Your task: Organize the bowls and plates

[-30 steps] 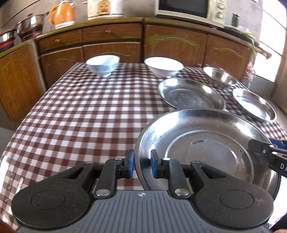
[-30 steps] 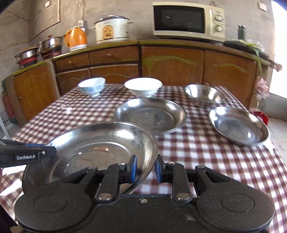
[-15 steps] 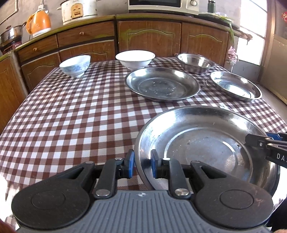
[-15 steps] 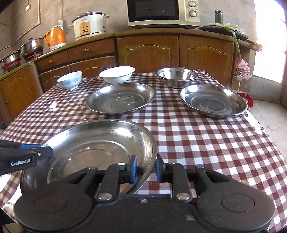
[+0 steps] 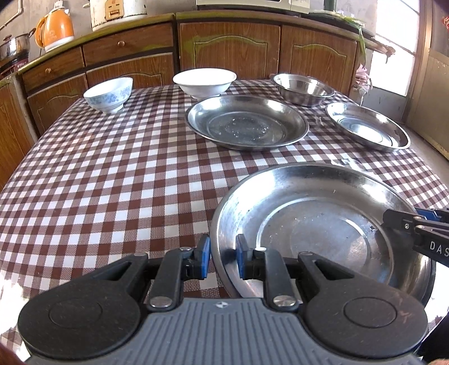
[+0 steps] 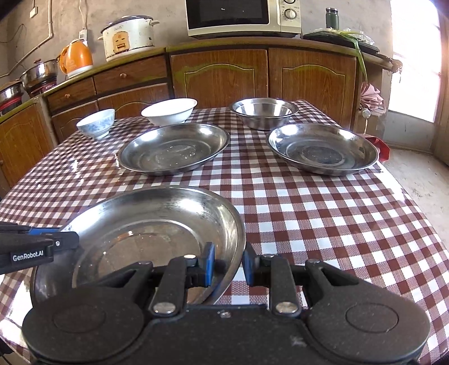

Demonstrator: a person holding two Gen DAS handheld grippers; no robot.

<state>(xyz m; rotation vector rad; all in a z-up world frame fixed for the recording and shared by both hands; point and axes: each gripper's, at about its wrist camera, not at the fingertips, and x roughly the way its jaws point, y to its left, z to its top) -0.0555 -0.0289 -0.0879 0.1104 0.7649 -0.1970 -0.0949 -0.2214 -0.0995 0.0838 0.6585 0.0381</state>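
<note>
Plate [image 5: 322, 224] rim between both grippers' fingers [image 5: 242, 259]

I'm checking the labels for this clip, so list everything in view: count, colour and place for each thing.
Large steel plate: 1, silver, nearest, both grippers clamped on its rim.
Steel plates: 2, silver, mid-table, side by side.
Steel bowl: 1, silver, far right of table.
White ceramic bowl: 1, white, far middle.
Blue-patterned bowl: 1, white and blue, far left.
Checked tablecloth: 1, brown and white, covering the table.
Wooden cabinets: brown, behind the table.
Microwave, rice cooker, orange kettle, steel pots, green flask: on the counter.
Left gripper: black, blue pads, plate's left rim.
Right gripper: same, plate's right rim.
</note>
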